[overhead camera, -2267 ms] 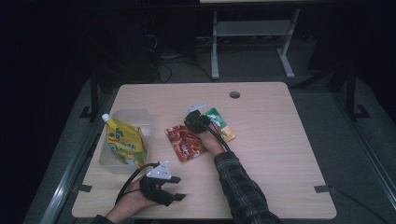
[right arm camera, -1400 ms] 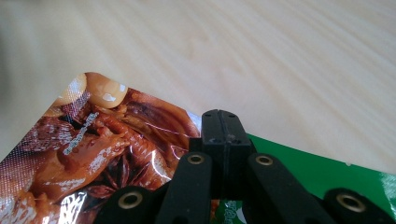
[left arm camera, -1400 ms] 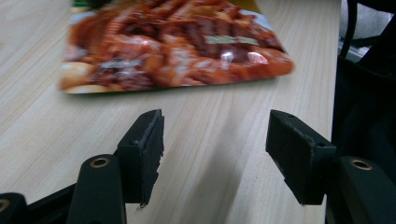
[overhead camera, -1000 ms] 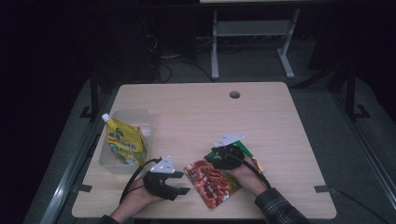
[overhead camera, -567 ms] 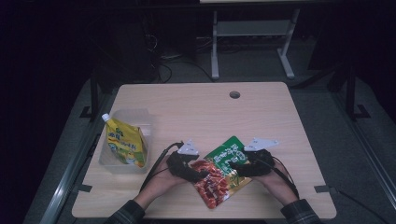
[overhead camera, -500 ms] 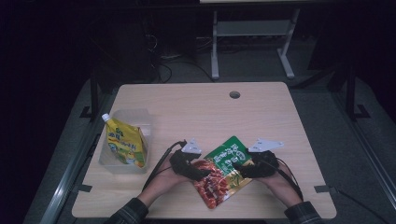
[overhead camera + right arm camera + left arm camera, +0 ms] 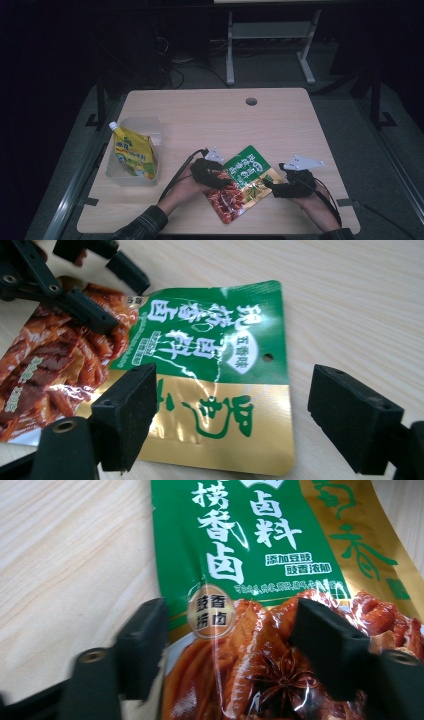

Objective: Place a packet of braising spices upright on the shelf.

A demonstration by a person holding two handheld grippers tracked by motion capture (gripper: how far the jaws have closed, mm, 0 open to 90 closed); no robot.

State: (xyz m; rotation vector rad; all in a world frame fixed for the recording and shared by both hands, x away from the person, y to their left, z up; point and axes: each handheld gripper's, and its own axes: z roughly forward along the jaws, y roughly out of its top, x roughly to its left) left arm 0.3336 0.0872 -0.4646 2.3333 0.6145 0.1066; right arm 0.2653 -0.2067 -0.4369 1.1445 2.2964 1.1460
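Note:
A green and gold sauce packet (image 7: 250, 172) lies flat near the table's front edge, overlapping a red snack packet (image 7: 226, 201). My left gripper (image 7: 219, 180) is open at the green packet's left end. In the left gripper view its jaws (image 7: 230, 625) straddle the printed food picture on the green packet (image 7: 250, 540). My right gripper (image 7: 274, 188) is open at the gold end. In the right gripper view one jaw of my right gripper (image 7: 232, 390) sits over the green packet's gold band (image 7: 210, 410) and the other over bare wood. The red packet (image 7: 45, 370) and left gripper (image 7: 120, 292) appear there too.
A clear plastic tub (image 7: 151, 131) at the left holds a yellow spouted pouch (image 7: 132, 154) standing up. A cable hole (image 7: 251, 101) sits at the table's far middle. A desk frame stands on the dark floor beyond the table.
The right gripper brought both packets from the table's middle to the front. The left gripper moved right onto them. The right gripper now sits a little farther right, at the gold end.

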